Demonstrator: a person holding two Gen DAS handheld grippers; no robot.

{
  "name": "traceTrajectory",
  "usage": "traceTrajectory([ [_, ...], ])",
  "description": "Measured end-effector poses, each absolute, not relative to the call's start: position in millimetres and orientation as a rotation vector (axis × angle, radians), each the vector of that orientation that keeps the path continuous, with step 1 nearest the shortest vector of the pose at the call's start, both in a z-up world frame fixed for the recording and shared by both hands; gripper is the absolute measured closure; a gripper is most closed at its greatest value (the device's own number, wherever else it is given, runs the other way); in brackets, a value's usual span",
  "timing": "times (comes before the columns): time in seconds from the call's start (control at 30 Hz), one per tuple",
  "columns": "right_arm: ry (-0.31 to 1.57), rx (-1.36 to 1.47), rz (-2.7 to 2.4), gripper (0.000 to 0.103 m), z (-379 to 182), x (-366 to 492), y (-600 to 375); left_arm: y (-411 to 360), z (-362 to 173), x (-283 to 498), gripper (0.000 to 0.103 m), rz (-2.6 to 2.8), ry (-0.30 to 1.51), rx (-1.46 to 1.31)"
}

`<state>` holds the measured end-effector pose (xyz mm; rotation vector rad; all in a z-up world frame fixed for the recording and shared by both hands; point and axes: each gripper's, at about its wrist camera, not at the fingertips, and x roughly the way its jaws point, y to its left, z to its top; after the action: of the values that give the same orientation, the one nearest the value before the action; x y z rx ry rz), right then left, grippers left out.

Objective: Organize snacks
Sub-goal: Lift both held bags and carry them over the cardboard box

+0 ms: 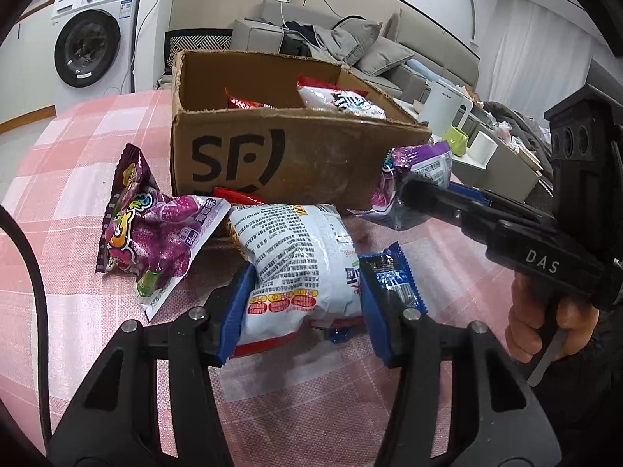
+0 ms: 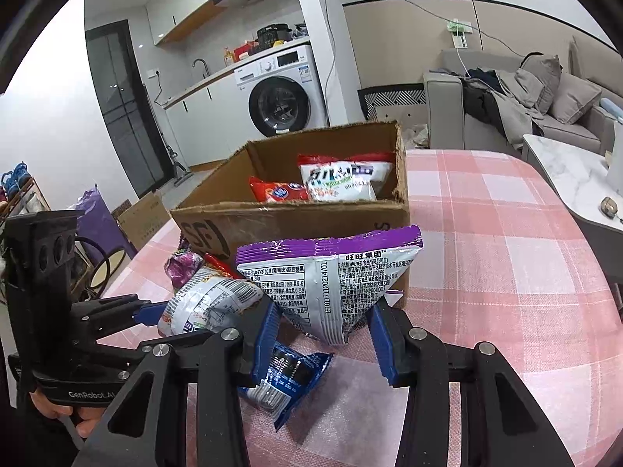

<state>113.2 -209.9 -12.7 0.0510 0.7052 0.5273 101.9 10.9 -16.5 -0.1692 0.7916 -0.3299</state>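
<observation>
My left gripper [image 1: 303,307] is shut on a white snack bag [image 1: 296,257] with small black print, which lies on the pink checked tablecloth [image 1: 78,179]; its blue pads [image 1: 233,311] press both sides. My right gripper [image 2: 323,336] is shut on the lower corner of a purple-and-silver candy bag [image 2: 331,284], held in front of the open cardboard box [image 2: 311,214]. The box holds a red packet [image 2: 278,190] and a white packet [image 2: 342,179]. A purple grape candy bag [image 1: 155,233] lies to the left of the white bag. A blue packet [image 2: 288,381] lies under the right gripper's fingers.
A red packet [image 1: 237,196] pokes out between the white bag and the box [image 1: 296,155]. A washing machine [image 2: 280,97] stands behind, a grey sofa [image 2: 545,97] to the right. A side table holds a white kettle [image 1: 444,109] and a green cup [image 1: 457,140].
</observation>
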Motion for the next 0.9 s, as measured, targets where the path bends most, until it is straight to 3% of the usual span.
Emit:
traceTrajectory([
  [0.9, 0.577, 0.081, 0.566, 0.059, 41, 82, -222, 30, 60, 59, 0.053, -0.292, 0.591, -0.154],
])
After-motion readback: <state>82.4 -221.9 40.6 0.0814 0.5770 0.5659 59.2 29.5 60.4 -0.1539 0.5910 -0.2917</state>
